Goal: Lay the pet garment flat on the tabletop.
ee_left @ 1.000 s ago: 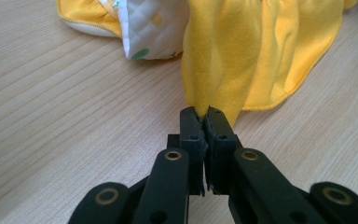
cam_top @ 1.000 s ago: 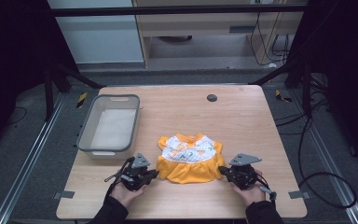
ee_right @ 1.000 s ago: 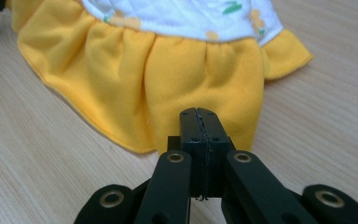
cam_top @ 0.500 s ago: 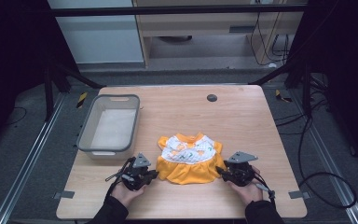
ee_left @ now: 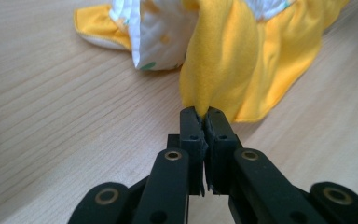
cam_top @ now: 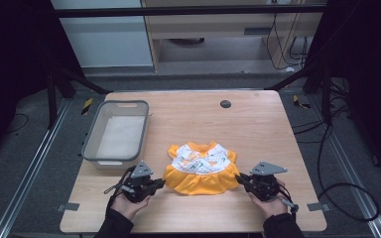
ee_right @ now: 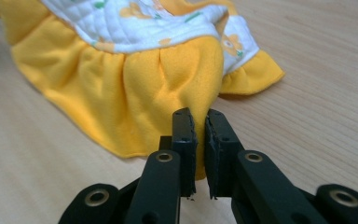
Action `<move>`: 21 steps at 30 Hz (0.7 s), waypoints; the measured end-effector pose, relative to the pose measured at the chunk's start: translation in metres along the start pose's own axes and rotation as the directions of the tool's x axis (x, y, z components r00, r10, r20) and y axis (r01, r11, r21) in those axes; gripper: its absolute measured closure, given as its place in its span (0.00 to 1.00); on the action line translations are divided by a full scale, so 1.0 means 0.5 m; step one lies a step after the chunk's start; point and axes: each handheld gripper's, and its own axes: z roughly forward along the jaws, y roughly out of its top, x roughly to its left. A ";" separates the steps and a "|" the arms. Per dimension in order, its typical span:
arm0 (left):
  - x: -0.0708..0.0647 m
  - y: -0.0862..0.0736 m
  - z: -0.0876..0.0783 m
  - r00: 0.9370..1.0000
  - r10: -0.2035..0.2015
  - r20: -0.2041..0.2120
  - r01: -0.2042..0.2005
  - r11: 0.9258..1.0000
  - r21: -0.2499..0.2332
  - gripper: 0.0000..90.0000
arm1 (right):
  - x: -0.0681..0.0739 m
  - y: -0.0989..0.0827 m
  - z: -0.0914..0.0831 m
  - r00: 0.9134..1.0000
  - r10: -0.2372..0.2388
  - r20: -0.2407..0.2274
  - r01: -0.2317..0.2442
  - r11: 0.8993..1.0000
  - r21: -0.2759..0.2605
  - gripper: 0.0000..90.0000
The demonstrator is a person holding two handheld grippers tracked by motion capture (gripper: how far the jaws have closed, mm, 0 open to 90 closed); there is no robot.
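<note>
Since reopening, right tool [ee_right: 199,122] reclosed on dress [ee_right: 135,98].

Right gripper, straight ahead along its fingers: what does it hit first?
The yellow skirt of the small dress. The right gripper has just been closing, its fingers already at the skirt's hem with fabric between them, so hardly any free travel is left. Beyond the dress, probably the left gripper.

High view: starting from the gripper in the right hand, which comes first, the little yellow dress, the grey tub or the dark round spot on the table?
From the right gripper, nearest first:
1. Yellow dress, right at its jaws, in the middle of the table's near side.
2. Dark round spot, further back, near the far edge.
3. Grey tub, over on the left side.
</note>
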 end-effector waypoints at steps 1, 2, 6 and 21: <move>-0.002 0.000 -0.007 1.000 0.000 0.006 0.000 1.000 -0.004 0.97 | 0.004 0.001 -0.015 1.000 0.000 -0.020 -0.001 1.000 -0.018 0.93; -0.004 -0.001 -0.014 1.000 -0.004 0.010 0.004 1.000 -0.009 0.97 | 0.007 0.002 -0.024 1.000 0.000 -0.025 -0.001 1.000 -0.030 0.93; -0.018 -0.008 -0.037 0.999 -0.009 0.036 0.009 1.000 -0.012 0.97 | 0.025 0.003 -0.065 0.999 0.001 -0.046 -0.004 0.998 -0.060 0.93; -0.028 -0.046 -0.047 1.000 -0.008 -0.024 0.008 1.000 -0.018 0.64 | 0.032 -0.040 -0.056 0.998 -0.009 -0.058 0.009 1.000 -0.008 0.73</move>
